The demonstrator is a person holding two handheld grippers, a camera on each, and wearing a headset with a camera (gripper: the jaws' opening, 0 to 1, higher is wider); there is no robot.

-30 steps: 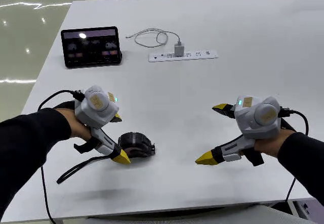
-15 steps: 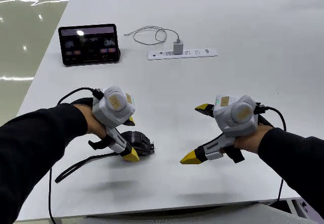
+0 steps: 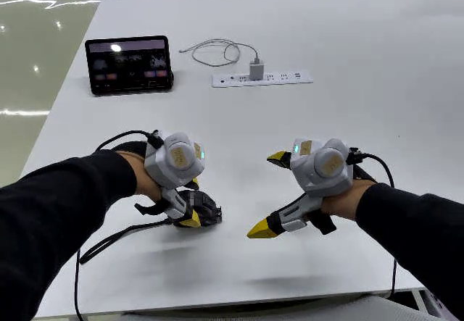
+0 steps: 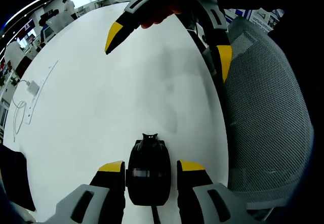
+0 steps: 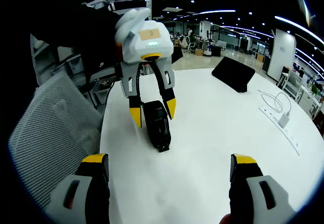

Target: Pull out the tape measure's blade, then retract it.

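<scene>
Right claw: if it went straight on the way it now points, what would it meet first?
Probably the tape measure, sitting between the left claw's jaws, slightly left of dead ahead, with bare table before it; depth is hard to judge.

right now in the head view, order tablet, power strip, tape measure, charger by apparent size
1. tablet
2. power strip, tape measure: unsure, the latter is nearer and partly hidden
3. charger

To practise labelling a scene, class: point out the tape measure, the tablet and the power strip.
tape measure point(image 4: 148, 176), left gripper view, middle of its black case.
tablet point(image 3: 129, 64), head view, centre of its screen.
power strip point(image 3: 283, 77), head view, its white top face.
</scene>
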